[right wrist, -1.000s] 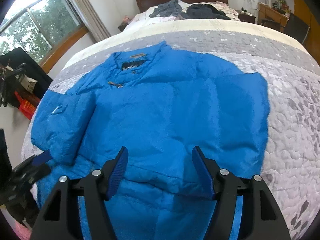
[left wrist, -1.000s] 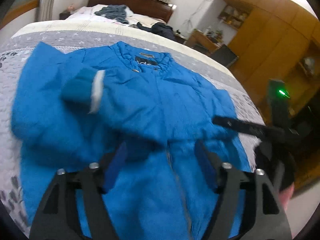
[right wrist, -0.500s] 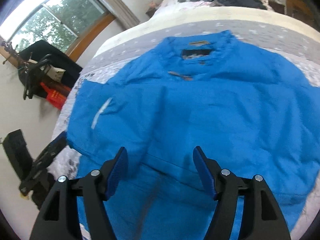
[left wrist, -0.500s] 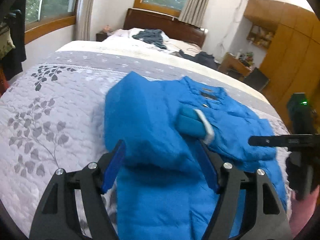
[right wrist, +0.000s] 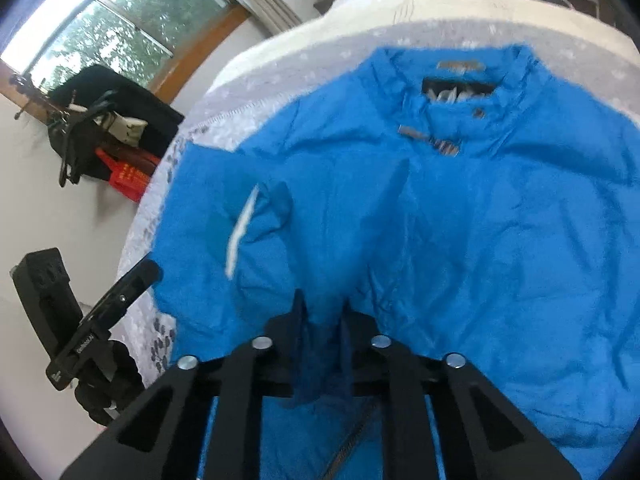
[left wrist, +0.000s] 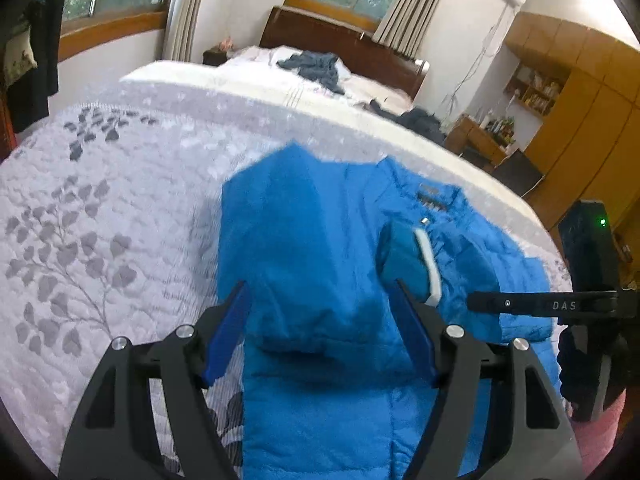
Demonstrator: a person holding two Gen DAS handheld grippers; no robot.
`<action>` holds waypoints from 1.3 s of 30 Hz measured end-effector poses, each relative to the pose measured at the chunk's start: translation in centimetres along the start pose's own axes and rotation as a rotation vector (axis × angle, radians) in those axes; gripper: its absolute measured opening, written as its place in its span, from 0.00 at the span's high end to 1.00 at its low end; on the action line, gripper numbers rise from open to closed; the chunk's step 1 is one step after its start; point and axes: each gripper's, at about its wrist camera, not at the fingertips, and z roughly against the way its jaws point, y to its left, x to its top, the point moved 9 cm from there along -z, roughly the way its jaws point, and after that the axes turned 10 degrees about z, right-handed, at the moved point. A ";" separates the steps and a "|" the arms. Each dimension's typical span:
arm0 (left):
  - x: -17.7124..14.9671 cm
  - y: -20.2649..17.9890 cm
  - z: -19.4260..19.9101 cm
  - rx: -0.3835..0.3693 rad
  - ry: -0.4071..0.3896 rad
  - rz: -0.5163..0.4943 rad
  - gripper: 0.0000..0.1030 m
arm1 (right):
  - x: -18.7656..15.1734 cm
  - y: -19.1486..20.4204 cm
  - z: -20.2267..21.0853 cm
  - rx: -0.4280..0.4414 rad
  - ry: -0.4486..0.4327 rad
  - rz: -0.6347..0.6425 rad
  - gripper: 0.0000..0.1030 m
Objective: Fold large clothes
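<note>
Blue puffer jacket [left wrist: 320, 248] lies spread on the bed [left wrist: 100, 220], front up, over a grey-and-white quilt with a leaf print; in the left wrist view it fills the centre and lower right of the frame, and in the right wrist view [right wrist: 460, 220] it takes up most of the picture. One sleeve is folded across the chest, its cuff [left wrist: 412, 264] with a white edge sitting right of centre in the left view. The collar with its dark label [right wrist: 460, 92] shows at the upper centre of the right view. The left hand-held gripper [left wrist: 320, 344] hovers at the bottom of its frame with its blue-padded fingers spread wide apart over the folded sleeve, gripping nothing. The right hand-held gripper [right wrist: 322, 340] sits at the lower centre of its frame with fingers drawn together, pinching a fold of the blue fabric near the jacket's lower front. Dark clothes [left wrist: 316, 68] lie heaped near the wooden headboard [left wrist: 340, 40] at the upper centre of the left view, and wooden cabinets [left wrist: 580, 100] stand at the upper right.
</note>
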 end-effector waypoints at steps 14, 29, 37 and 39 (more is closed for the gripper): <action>-0.9 -5.5 -4.0 -0.062 0.096 -0.060 0.33 | -0.4 -7.5 5.1 -0.091 -0.075 -0.132 0.87; -1.1 -3.6 -5.5 -0.060 0.129 -0.031 0.33 | -0.8 -8.5 5.8 -0.285 -0.079 -0.075 0.50; -1.5 -3.5 -5.0 -0.043 0.124 -0.045 0.31 | 1.1 -1.3 2.2 -0.381 -0.002 0.179 0.33; -1.6 -3.2 -5.3 -0.042 0.132 -0.040 0.31 | 1.3 -1.1 0.3 -0.427 0.039 0.205 0.32</action>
